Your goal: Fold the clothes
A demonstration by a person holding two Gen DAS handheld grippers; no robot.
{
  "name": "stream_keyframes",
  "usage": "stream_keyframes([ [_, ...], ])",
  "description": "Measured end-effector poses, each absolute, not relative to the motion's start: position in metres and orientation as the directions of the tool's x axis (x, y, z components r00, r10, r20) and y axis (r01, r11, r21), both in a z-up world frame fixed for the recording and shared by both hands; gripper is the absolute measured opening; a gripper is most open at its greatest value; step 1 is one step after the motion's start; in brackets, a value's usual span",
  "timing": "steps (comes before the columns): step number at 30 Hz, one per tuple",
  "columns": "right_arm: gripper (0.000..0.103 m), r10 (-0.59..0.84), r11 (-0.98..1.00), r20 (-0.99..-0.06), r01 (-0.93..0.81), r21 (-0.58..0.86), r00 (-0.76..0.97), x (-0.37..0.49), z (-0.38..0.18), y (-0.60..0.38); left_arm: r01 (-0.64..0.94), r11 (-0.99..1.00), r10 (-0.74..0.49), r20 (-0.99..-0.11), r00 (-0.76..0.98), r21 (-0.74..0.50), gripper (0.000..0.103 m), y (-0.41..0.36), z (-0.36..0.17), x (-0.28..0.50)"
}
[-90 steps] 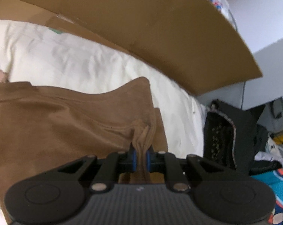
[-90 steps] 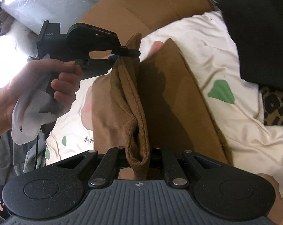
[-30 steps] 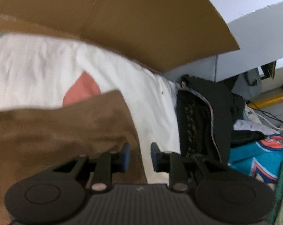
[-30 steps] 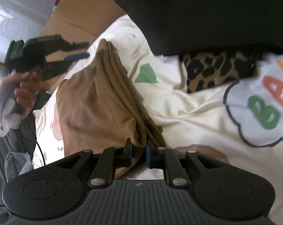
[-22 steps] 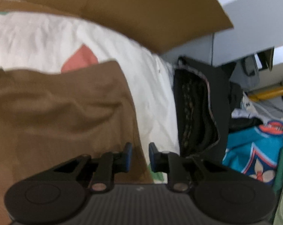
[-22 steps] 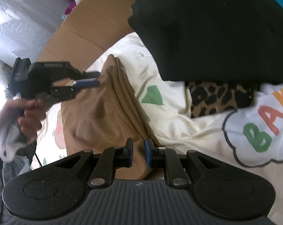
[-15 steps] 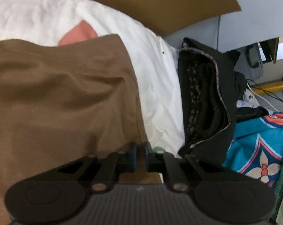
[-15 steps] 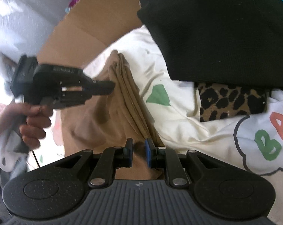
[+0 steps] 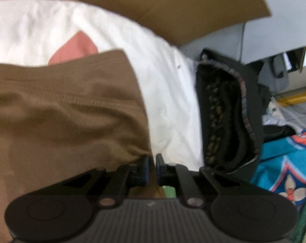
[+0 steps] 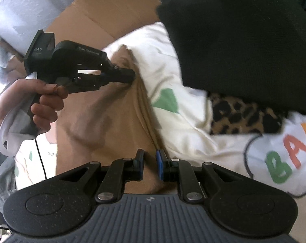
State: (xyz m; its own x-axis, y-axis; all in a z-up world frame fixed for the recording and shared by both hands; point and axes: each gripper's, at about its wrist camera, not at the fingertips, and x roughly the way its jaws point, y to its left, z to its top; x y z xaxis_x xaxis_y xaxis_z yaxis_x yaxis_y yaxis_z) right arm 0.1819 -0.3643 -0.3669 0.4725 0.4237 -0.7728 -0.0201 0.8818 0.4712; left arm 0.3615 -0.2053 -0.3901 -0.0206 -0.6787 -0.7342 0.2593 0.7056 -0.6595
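Brown shirt (image 10: 96,121) flat on white sheet (image 10: 193,137), left gripper (image 9: 151,169) pinching shirt's edge, right gripper (image 10: 149,165) with fingers narrow, a small gap, over near shirt edge, holding nothing.

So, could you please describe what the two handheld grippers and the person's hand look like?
Both the left gripper and the right gripper are matte black, with a ribbed grey-black body, two round side discs, silver pivot screws and blue pads on the fingers. Seen from the right wrist camera, the left gripper carries small pale lettering and a thin black cable. A white cloth wraps the hand.
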Motion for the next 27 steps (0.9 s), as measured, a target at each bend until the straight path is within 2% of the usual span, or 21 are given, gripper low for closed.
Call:
stream_keyframes([
  [5, 0.014, 0.453, 0.868, -0.737, -0.059, 0.493, 0.502, 0.192, -0.359, -0.357, 0.266, 0.704, -0.694, -0.718, 0.060, -0.658, 0.010, -0.165, -0.362, 0.372],
  [11, 0.014, 0.477, 0.855, -0.710, -0.084, 0.512, 0.518, 0.207, -0.362, -0.347, 0.250, 0.769, -0.632, -0.758, 0.160, -0.589, 0.010, -0.098, -0.352, 0.380],
  [21, 0.016, 0.488, 0.871, -0.731, -0.210, 0.444, 0.478, 0.252, -0.374, -0.309, 0.150, 0.797, -0.603, -0.752, 0.265, -0.586, 0.011, -0.035, -0.369, 0.396],
  [25, 0.022, 0.471, 0.881, -0.755, -0.196, 0.432, 0.457, 0.269, -0.390, -0.308, 0.132, 0.789, -0.610, -0.740, 0.284, -0.600, 0.011, -0.032, -0.382, 0.408],
  [27, 0.022, 0.463, 0.884, -0.770, -0.170, 0.435, 0.438, 0.274, -0.402, -0.313, 0.130, 0.790, -0.608, -0.738, 0.294, -0.599, 0.010, -0.031, -0.391, 0.413],
])
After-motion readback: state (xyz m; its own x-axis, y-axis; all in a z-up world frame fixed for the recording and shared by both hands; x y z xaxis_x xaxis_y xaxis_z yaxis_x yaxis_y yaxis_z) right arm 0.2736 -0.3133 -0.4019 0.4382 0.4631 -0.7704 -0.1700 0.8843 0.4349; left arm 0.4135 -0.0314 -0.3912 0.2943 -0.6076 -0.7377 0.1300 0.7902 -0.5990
